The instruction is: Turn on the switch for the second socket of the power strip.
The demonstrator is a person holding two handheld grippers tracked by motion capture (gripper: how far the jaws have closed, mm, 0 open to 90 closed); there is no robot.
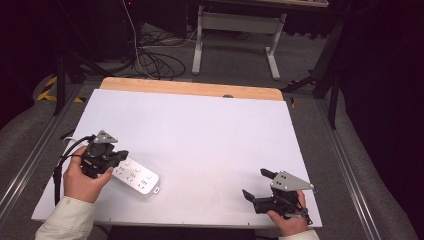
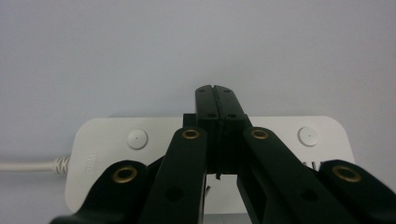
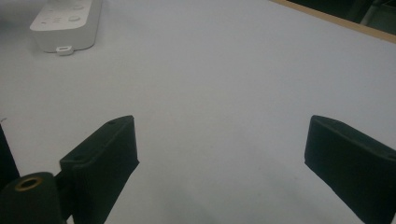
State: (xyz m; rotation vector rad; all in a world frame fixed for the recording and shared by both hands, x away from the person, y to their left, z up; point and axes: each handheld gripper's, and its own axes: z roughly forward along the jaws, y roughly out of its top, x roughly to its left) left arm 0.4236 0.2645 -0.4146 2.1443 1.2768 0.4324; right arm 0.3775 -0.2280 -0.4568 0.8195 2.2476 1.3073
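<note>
A white power strip [image 1: 136,178] with round buttons lies flat at the front left of the white tabletop [image 1: 200,125]. My left gripper [image 1: 120,157] is held over the strip's left end. In the left gripper view my left gripper [image 2: 215,89] is shut, jaws pressed together with nothing between them, its tip above the power strip [image 2: 289,135]; the strip's white cord [image 2: 28,165] leads off left. My right gripper [image 1: 256,183] rests open near the front right edge. The right gripper view shows my right gripper [image 3: 222,135] open over bare table, with the power strip [image 3: 67,18] far off at top left.
A wooden strip [image 1: 190,88] runs along the table's far edge. Beyond it stand white desk legs [image 1: 235,30] and loose cables [image 1: 155,60] on the floor. Metal rails [image 1: 345,160] border the table's sides.
</note>
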